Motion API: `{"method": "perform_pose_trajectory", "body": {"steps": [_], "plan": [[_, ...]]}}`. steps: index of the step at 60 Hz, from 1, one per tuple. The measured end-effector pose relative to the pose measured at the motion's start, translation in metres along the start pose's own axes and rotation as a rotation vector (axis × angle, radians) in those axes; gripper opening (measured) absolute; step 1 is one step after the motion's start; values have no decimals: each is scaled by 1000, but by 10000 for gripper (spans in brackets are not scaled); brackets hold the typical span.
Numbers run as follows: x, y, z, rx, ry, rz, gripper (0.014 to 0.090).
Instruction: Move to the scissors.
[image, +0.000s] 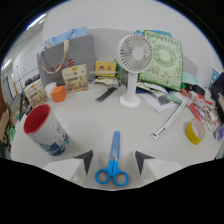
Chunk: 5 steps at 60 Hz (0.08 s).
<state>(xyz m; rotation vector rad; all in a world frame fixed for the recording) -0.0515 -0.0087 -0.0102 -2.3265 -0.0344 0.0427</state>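
The gripper (114, 161) is hanging over the white table (100, 117) with its two dark fingertips (86, 160) spread wide and holding nothing. The blue scissors (113, 162) are lying flat between them, handle rings at 6 o'clock nearest the camera and closed blades pointing to 12 o'clock, with a clear gap to each finger.

The approach is looking nearly complete, so the risks are coming from small errors. If the gripper is pushing further forward or dropping unevenly, one fingertip may be nudging a handle ring and spinning the scissors on the smooth tabletop. The scissors are lying thin and low, so fingers coming down too steeply could be scraping the table instead.

At 9 o'clock the red-lined mug (46, 131) is standing near the left finger; a sideways drift there could be knocking it. The white desk fan (132, 67) at 12 o'clock and the yellow tape roll (196, 131) at 3 o'clock are sitting well apart and seem to be posing little danger.
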Motion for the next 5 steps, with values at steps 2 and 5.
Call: {"method": "perform_pose_trajectory", "body": {"steps": [2, 5], "plan": [[0, 0, 0, 1, 0, 0, 838], [0, 0, 0, 2, 0, 1, 836]]}}
